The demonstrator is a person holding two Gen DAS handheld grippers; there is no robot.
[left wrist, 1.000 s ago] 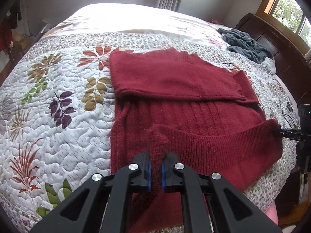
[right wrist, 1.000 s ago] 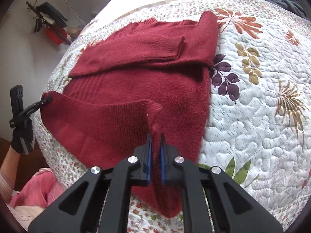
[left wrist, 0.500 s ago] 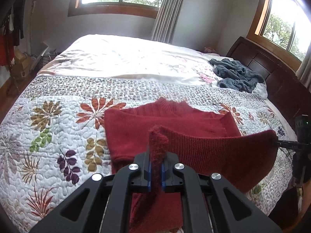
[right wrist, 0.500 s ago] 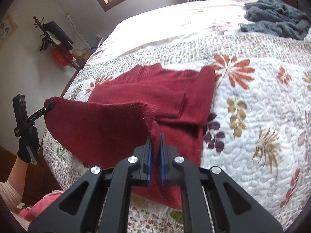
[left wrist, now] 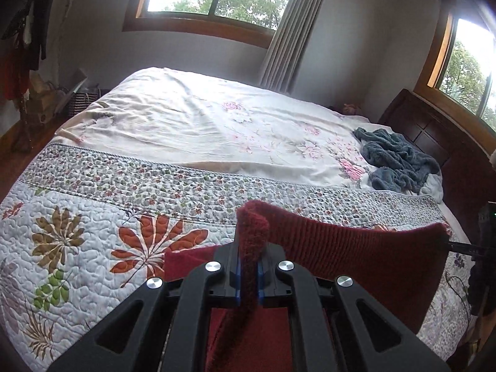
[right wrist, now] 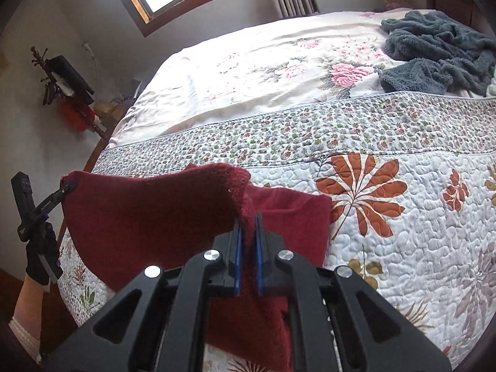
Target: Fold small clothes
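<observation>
A dark red knit sweater hangs stretched between my two grippers above the quilted bed. My left gripper is shut on one corner of its ribbed hem, which bunches up between the blue pads. My right gripper is shut on the other hem corner. The lifted hem spans as a taut band and hides most of the sweater's body. A strip of the body still lies on the quilt beyond the hem. In the right wrist view the left gripper shows at the far left, held by a gloved hand.
The bed carries a leaf-patterned quilt near me and a pale floral sheet farther back. A crumpled blue-grey fleece garment lies by the dark wooden headboard. A coat stand is beside the bed.
Both grippers have risen and carried the sweater's hem up and forward over its body. The folded sleeves and collar seen earlier are now hidden behind the raised hem.
</observation>
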